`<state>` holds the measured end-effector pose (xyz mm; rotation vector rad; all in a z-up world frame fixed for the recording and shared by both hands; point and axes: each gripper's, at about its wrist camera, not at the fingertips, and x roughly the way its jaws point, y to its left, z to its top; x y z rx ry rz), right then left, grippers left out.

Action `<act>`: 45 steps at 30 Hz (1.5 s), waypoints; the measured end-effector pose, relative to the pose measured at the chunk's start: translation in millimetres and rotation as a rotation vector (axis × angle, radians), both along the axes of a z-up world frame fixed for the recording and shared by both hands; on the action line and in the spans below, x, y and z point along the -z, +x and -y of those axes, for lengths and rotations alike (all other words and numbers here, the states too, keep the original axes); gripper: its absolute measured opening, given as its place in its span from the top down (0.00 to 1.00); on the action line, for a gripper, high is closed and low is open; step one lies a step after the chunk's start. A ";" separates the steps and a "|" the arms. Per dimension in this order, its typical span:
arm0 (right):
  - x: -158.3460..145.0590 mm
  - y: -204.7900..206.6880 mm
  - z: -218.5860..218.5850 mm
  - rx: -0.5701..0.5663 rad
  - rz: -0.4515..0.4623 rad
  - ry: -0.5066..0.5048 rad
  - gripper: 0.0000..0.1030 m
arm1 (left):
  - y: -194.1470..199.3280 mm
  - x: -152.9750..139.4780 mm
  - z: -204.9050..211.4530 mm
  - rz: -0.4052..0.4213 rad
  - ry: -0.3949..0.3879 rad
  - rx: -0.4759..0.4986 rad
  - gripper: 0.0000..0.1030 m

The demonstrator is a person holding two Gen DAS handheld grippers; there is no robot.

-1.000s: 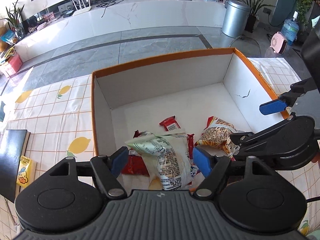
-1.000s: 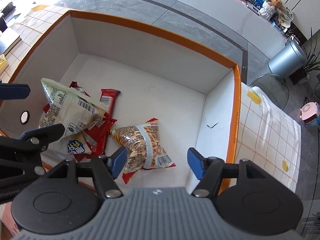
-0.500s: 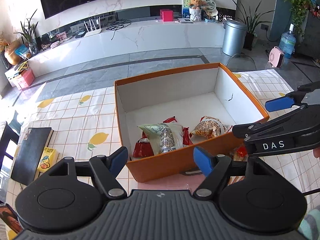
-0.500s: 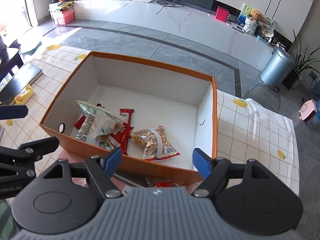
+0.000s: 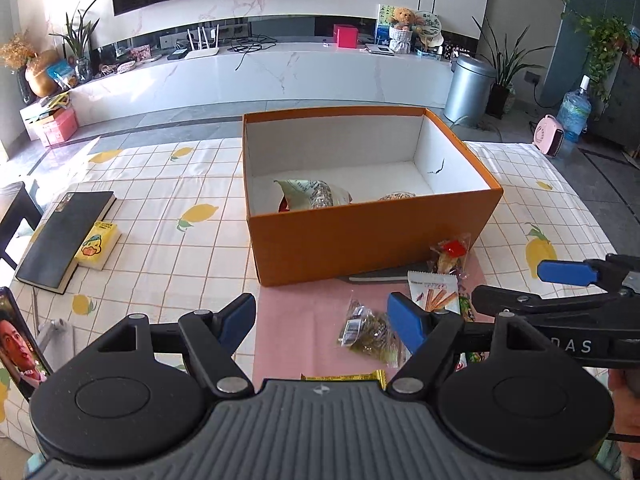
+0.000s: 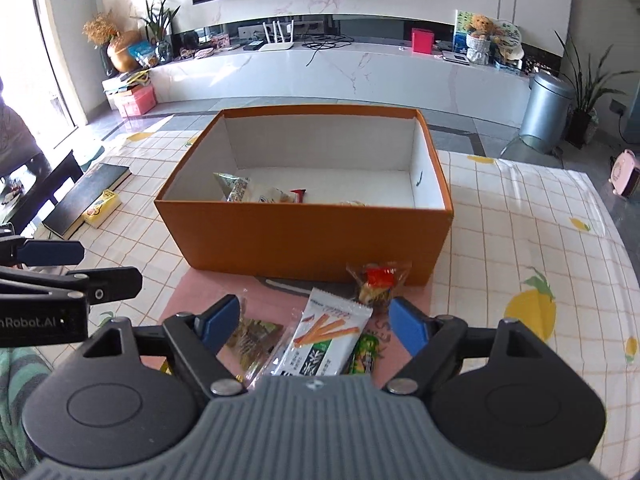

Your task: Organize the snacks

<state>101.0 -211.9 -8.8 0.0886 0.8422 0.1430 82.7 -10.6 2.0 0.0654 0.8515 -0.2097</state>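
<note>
Currently, both tools sit back from the orange cardboard box with white inside (image 6: 304,236), above the loose snacks on the pink mat (image 5: 304,320) at its near wall.

Item 1, right gripper (image 6: 314,320): jaws have just been opening and stand wide, with nothing pressed between the blue pads. A white packet printed with orange sticks (image 6: 324,340) lies on the mat below the gap.

Item 2, left gripper (image 5: 322,318): jaws apart, empty. A clear packet of dark green-brown pieces (image 5: 368,330) lies just beside its right pad.

Item 3, stored stock: a pale green-white bag (image 5: 312,196) and other packets already lie on the box floor.

Item 4, remaining stock: a clear packet with a red label (image 6: 378,284) touching the box wall, a green wrapper (image 6: 364,354) and a yellow wrapper (image 5: 344,377).

Risks, as judged:
- Packets overlap, so a closing grip on the white one may drag or pinch its neighbours.
- Thin, slippery film may slide out of the pads on the lift.
- The two tools hover near each other and may collide if both reach at once.
- A low carry could catch a packet on the box rim.

View differences: the right wrist view shows the green wrapper fully and a red bar end in the box; the left wrist view alone shows the yellow wrapper and the person's hand (image 5: 628,412). A black book (image 5: 64,236) and a yellow box (image 5: 96,244) appear in both.
</note>
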 end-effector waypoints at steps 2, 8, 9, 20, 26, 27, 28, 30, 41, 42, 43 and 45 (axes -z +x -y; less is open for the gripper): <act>9.5 -12.3 3.7 0.042 0.001 0.031 0.23 | -6.1 6.9 0.0 -0.012 -0.009 0.000 0.15; 42.4 -39.0 1.6 0.091 -0.015 0.021 0.23 | -23.8 30.7 -0.8 -0.034 -0.040 0.016 0.15; 47.9 -41.8 1.1 0.088 -0.022 0.021 0.23 | -25.7 35.2 -0.7 -0.038 -0.036 0.016 0.15; 85.4 -44.7 -10.8 0.046 -0.090 0.019 0.23 | -20.3 68.4 -1.2 -0.090 -0.009 -0.010 0.15; 93.8 -34.3 -15.2 0.028 -0.123 0.065 0.24 | -10.6 81.1 -5.0 -0.126 -0.031 -0.009 0.18; 95.4 -32.2 -15.2 0.030 -0.130 0.077 0.24 | -9.8 83.0 -6.0 -0.128 -0.035 -0.011 0.18; 96.6 -29.8 -15.3 0.034 -0.139 0.091 0.24 | -8.2 85.6 -7.3 -0.129 -0.041 -0.016 0.18; 99.7 -25.5 -15.8 0.043 -0.151 0.114 0.24 | -5.0 90.1 -10.0 -0.139 -0.054 -0.025 0.18; 103.0 -12.9 -25.1 0.090 -0.132 0.030 0.28 | 12.2 110.5 -24.8 -0.278 -0.086 -0.083 0.15; 104.2 -11.5 -22.6 0.101 -0.140 0.036 0.33 | 12.1 113.3 -25.4 -0.294 -0.087 -0.081 0.15; 105.5 -10.2 -19.4 0.111 -0.148 0.053 0.34 | 11.3 114.8 -25.6 -0.304 -0.087 -0.079 0.15; 107.0 -8.5 -13.1 0.128 -0.156 0.093 0.38 | 10.7 116.9 -24.1 -0.318 -0.080 -0.076 0.15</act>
